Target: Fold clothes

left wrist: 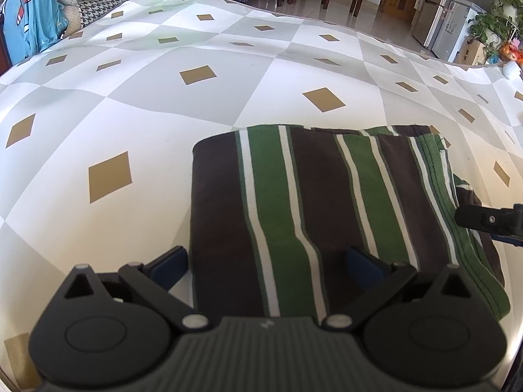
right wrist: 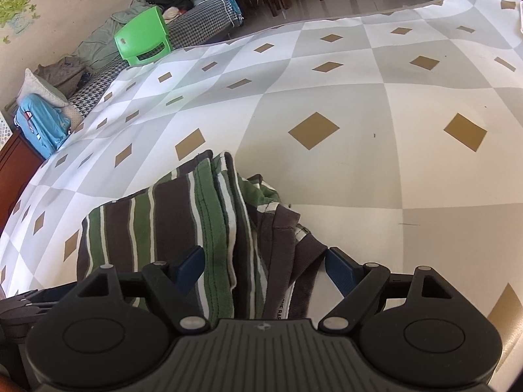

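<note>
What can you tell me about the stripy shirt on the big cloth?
The striped shirt is soft knit fabric with wide dark brown and green bands split by thin white lines. It lies folded into a thick, roughly square bundle on the checked cloth. One side is a smooth fold; on the other side the layered edges, a green stitched hem and a brown collar with a white label stick out unevenly. Both grippers hover over its near edge with jaws open, not gripping it.

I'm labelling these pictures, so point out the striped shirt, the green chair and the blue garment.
striped shirt point(left wrist: 294, 196), left wrist view, top folded layer.
green chair point(right wrist: 140, 37), right wrist view, its backrest.
blue garment point(left wrist: 29, 23), left wrist view, hanging front.
</note>
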The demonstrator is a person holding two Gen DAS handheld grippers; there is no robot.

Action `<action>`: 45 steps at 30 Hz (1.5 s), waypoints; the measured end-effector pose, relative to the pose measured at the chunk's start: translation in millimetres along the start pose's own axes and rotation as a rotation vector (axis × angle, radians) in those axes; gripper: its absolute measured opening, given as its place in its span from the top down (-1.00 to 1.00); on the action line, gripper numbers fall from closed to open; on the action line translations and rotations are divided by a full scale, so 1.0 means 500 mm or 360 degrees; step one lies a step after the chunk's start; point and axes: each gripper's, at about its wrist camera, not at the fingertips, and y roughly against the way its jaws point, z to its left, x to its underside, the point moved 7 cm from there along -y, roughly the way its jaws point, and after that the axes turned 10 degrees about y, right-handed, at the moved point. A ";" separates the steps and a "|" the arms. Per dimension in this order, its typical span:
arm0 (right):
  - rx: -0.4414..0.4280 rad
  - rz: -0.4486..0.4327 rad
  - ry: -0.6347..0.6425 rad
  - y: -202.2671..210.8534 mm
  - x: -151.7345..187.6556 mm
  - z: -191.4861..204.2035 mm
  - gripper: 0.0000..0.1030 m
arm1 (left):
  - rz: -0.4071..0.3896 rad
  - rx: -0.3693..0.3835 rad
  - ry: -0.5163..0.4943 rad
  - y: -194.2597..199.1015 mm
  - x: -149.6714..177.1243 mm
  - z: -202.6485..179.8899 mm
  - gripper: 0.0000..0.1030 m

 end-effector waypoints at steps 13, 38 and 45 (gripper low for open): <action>-0.0310 -0.0010 -0.0070 -0.027 -0.001 0.060 -0.09 | 0.0017 0.0214 -0.0174 0.002 0.020 -0.058 -1.00; -0.0205 -0.0013 0.0120 -0.031 0.004 0.085 0.24 | -0.0035 0.0203 -0.0187 0.015 0.025 -0.069 -0.59; -0.0253 0.0025 0.0165 -0.029 0.015 0.103 0.53 | -0.0059 0.0175 -0.0162 0.022 0.020 -0.059 -0.21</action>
